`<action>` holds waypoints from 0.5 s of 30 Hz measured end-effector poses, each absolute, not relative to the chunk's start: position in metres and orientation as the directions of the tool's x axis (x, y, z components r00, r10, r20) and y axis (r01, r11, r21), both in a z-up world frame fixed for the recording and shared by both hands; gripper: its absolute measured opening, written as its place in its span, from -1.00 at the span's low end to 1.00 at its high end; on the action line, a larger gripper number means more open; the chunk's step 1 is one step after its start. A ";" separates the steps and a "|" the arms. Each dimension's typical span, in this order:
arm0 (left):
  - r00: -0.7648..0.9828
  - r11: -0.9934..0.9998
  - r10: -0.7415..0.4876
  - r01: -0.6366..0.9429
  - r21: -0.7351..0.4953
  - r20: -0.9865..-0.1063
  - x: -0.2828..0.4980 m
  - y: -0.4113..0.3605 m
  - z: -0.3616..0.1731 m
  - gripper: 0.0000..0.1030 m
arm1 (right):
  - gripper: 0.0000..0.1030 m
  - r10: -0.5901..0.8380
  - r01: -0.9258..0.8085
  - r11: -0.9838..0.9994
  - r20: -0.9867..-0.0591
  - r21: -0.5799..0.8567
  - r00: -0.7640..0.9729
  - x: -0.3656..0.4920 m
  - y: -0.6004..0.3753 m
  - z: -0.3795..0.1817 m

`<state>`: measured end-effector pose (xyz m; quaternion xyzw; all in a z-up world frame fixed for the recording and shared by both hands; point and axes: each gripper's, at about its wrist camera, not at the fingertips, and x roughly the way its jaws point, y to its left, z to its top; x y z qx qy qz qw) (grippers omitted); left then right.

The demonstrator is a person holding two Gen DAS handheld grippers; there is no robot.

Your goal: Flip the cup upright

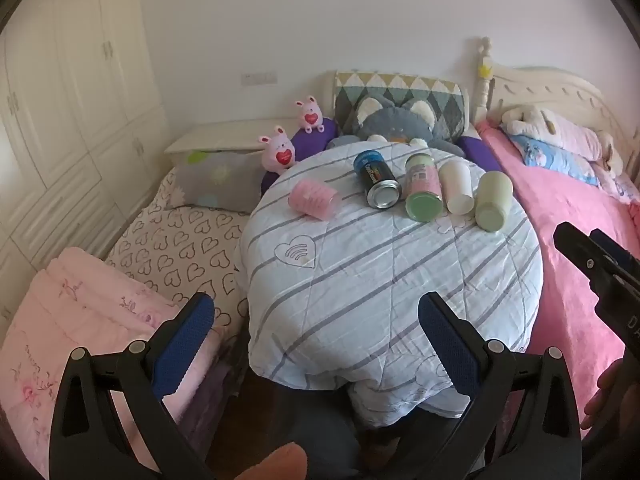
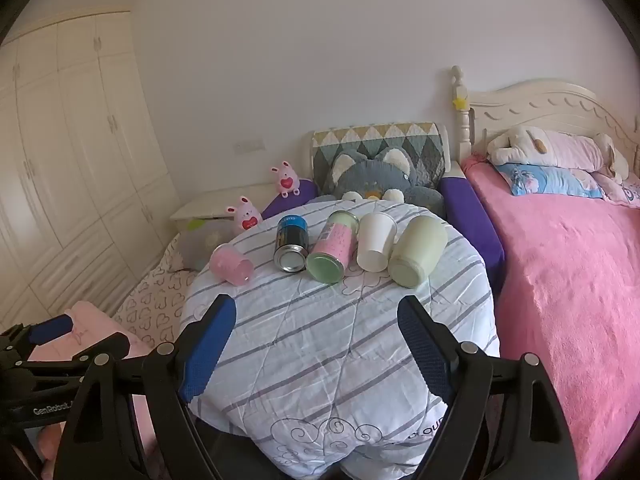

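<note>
- Over at the far left, a cream wardrobe (image 2: 76, 152) runs along the wall, with a folded pink blanket (image 1: 76, 320) low beside it.
- Next, the left tool (image 1: 316, 316) hangs short of the round bench (image 1: 380, 280), its blue pads (image 1: 188, 340) wide apart and gripping nothing.
- Two pink bunny toys (image 1: 278, 154) sit behind the bench's left edge.
- On the striped cloth, a row of five things lies on its side near the far edge: pink cup (image 2: 231, 264) at the left, a little apart from the rest.
- Then a dark can (image 2: 291, 242), its metal bottom facing us.
- Just beside it, a pink-and-green can (image 2: 334, 248), then a white paper cup (image 2: 375, 240), then a pale green cup (image 2: 418, 250) at the right end; these four lie close together.
- A grey cat cushion (image 2: 376, 176) leans behind the row.
- The right tool (image 2: 316, 320) hovers near the bench's front half, pads (image 2: 424, 344) spread and bare, well short of the cups.
- Furthest right, a bed (image 2: 560, 264) with a pink cover and pillows.
</note>
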<state>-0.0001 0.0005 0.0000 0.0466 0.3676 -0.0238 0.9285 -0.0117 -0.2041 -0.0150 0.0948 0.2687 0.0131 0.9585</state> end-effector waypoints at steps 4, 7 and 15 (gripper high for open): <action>0.729 0.994 -0.005 0.078 0.075 -0.685 0.000 0.001 0.000 1.00 | 0.64 0.077 0.026 0.981 -0.514 0.191 0.854 -0.011 -0.203 -0.015; 0.731 0.994 -0.003 0.076 0.076 -0.683 -0.001 0.001 0.001 1.00 | 0.64 0.079 0.023 0.982 -0.514 0.189 0.854 -0.010 -0.202 -0.015; 0.725 0.995 0.005 0.066 0.076 -0.689 0.003 0.006 -0.013 1.00 | 0.64 0.085 0.016 0.982 -0.515 0.188 0.853 -0.007 -0.200 -0.013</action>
